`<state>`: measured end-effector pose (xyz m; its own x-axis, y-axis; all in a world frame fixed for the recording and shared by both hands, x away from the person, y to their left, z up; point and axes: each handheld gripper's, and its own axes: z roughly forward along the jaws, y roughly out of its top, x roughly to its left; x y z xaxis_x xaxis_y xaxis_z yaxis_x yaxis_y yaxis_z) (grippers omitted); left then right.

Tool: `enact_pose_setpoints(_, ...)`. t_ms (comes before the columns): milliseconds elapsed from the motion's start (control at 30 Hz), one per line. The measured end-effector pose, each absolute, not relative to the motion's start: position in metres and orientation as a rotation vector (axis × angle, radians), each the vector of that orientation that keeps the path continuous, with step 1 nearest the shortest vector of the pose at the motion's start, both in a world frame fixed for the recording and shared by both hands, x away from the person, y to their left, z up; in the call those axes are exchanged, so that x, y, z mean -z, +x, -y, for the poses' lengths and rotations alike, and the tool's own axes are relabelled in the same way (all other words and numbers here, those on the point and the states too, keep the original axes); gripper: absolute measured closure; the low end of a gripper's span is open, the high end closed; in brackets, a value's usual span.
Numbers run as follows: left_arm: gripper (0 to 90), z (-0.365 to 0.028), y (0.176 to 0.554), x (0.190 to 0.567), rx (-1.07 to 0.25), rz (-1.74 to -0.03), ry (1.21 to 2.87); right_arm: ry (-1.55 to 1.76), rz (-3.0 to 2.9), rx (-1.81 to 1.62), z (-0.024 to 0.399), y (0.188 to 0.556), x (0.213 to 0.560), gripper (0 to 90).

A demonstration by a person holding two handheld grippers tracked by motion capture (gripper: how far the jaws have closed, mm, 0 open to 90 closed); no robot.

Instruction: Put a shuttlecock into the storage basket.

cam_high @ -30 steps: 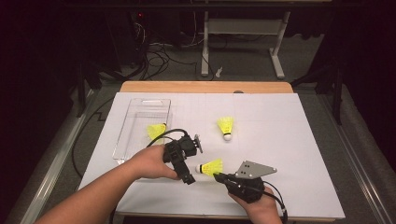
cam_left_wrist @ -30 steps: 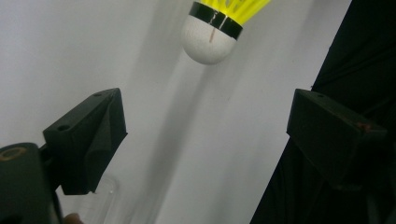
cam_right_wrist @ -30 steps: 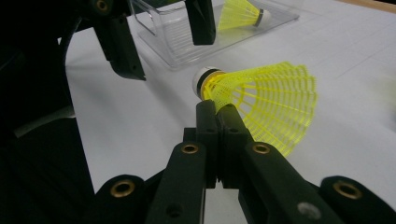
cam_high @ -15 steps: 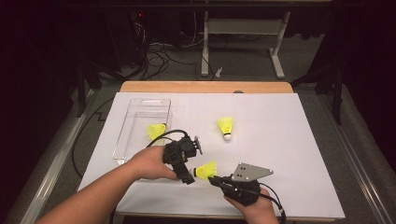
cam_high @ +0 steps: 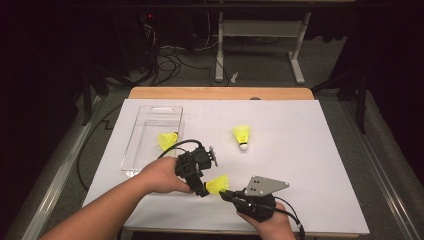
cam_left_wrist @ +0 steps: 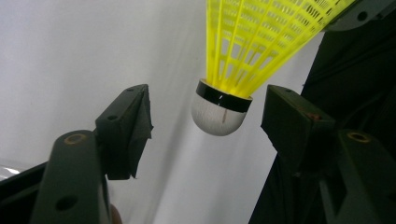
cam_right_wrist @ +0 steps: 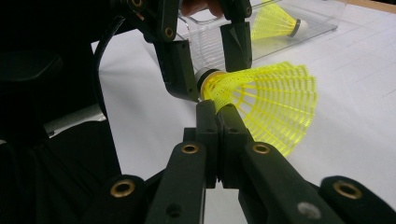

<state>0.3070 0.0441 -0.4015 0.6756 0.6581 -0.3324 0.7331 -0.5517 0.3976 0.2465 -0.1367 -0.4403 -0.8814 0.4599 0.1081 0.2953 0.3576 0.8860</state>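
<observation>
Closing since earlier, left gripper [cam_left_wrist: 205,116] jaws are bracketing the shuttlecock [cam_left_wrist: 219,112] cork untouched, right gripper [cam_right_wrist: 216,112] clenching its skirt; center before squeezing.

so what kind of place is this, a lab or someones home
Most likely a lab or workshop set up for recording: a table covered in plain white sheet, loose cables on the floor behind it, and a second desk's metal legs against a dark backdrop. Nothing homelike shows.

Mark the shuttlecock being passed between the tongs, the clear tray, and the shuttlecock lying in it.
held shuttlecock [cam_left_wrist: 218,114]: left gripper view, on its white cork tip.
clear tray [cam_high: 150,111]: high view, on its far rim.
shuttlecock in the tray [cam_high: 166,141]: high view, on its yellow skirt.
</observation>
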Motion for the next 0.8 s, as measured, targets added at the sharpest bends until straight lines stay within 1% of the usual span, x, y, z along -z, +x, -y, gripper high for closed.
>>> enact_pose_setpoints(400, 47.0, -0.0421, 0.3054, 0.4031, 0.198, -1.070, 2.369, 0.684, -2.454, -1.553, 0.1350, 0.2467, 0.4403, 90.0)
enact_pose_setpoints(800, 56.0, -0.0435, 0.3037, 0.4012, 0.202, -1.042, 2.386, 0.687, -2.449, -1.549, 0.1336, 0.2465, 0.4400, 90.0)
